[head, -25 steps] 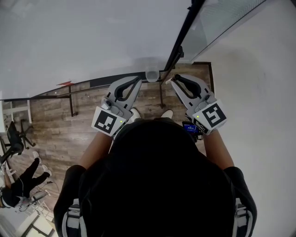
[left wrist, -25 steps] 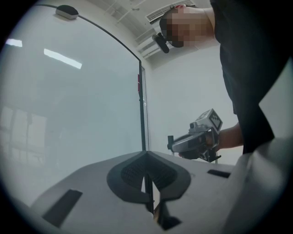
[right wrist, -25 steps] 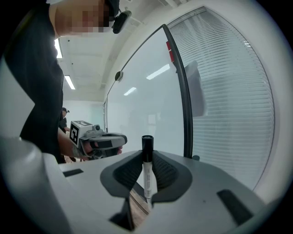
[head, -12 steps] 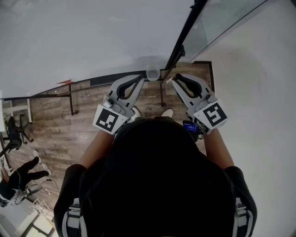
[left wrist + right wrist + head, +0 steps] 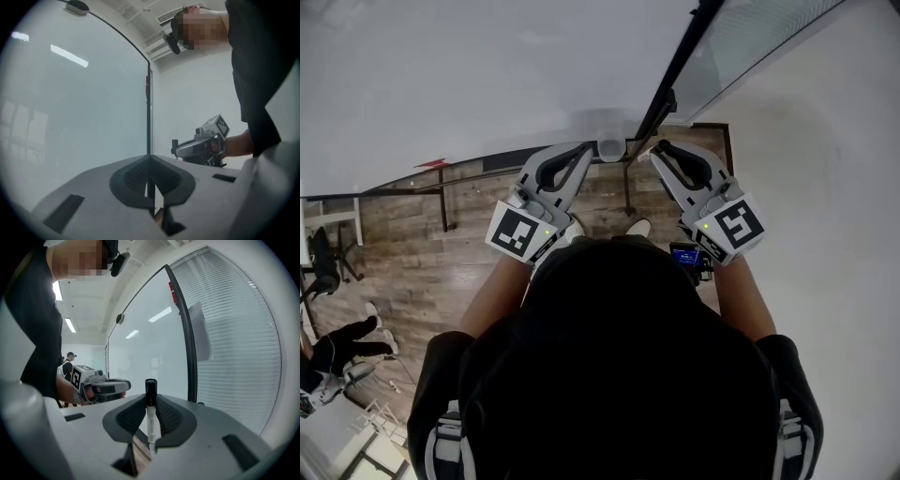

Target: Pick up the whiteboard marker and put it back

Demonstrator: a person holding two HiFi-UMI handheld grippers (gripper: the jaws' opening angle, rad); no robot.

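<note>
Because the marker (image 5: 151, 416) stands upright, black cap on top, and is pinched only along its white barrel by the right gripper (image 5: 151, 399), its hold looks slim. A softer squeeze might let it tilt or slide down onto the wood floor (image 5: 422, 253). A knock against the board's black frame (image 5: 186, 343), which rises just past the jaws, could twist it the same way. The left gripper (image 5: 150, 160) has its jaws together with nothing in them. It hangs beside the right one and could not catch a fall.

The marker's lower end is lost below the jaws, and the head view does not show the marker at all. The person's head covers the bottom half of that view. A small pale thing (image 5: 609, 147) sits on the ledge under the whiteboard (image 5: 469, 75), between the two gripper tips. Whether it is the holder for the marker, I cannot tell.
</note>
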